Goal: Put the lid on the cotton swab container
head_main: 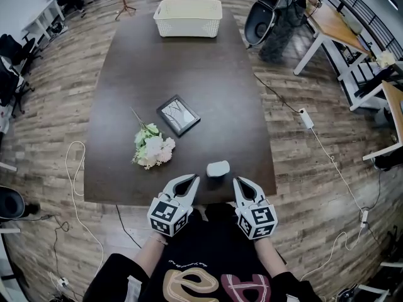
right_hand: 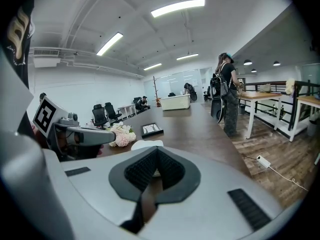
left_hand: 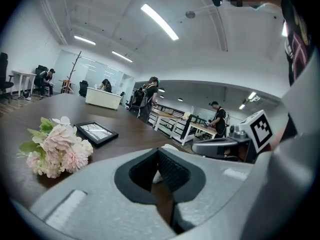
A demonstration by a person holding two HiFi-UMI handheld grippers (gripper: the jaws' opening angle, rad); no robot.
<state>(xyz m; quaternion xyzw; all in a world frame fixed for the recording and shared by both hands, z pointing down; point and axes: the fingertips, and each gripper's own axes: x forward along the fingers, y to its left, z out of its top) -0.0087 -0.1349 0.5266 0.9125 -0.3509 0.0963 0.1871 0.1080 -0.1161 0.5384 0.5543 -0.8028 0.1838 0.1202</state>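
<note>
while hovering just off the near edge of the desk (head_main: pixel 189 87), both tools empty: left gripper (head_main: pixel 192 180) with jaws pressed together on nothing, right gripper (head_main: pixel 238 182) the same, tips closed, nothing pinched. between the two, resting on the desk close to that edge, a small pale swab container (head_main: pixel 218 168), touched by neither. hard to tell from up here whether capped or not, or even whether only a lid lying flat; no separate lid to be seen anywhere else on the desk. further back, a bunch of flowers (head_main: pixel 152 147), a picture frame (head_main: pixel 178 115), and at the far end a white basket (head_main: pixel 188 17), all well apart from the action. judging progress: either nothing begun, or everything done and let go; no telling which from this. if unfinished, left to do: opening the jaws, gripping the lid, lining up over the container, pressing down.
</note>
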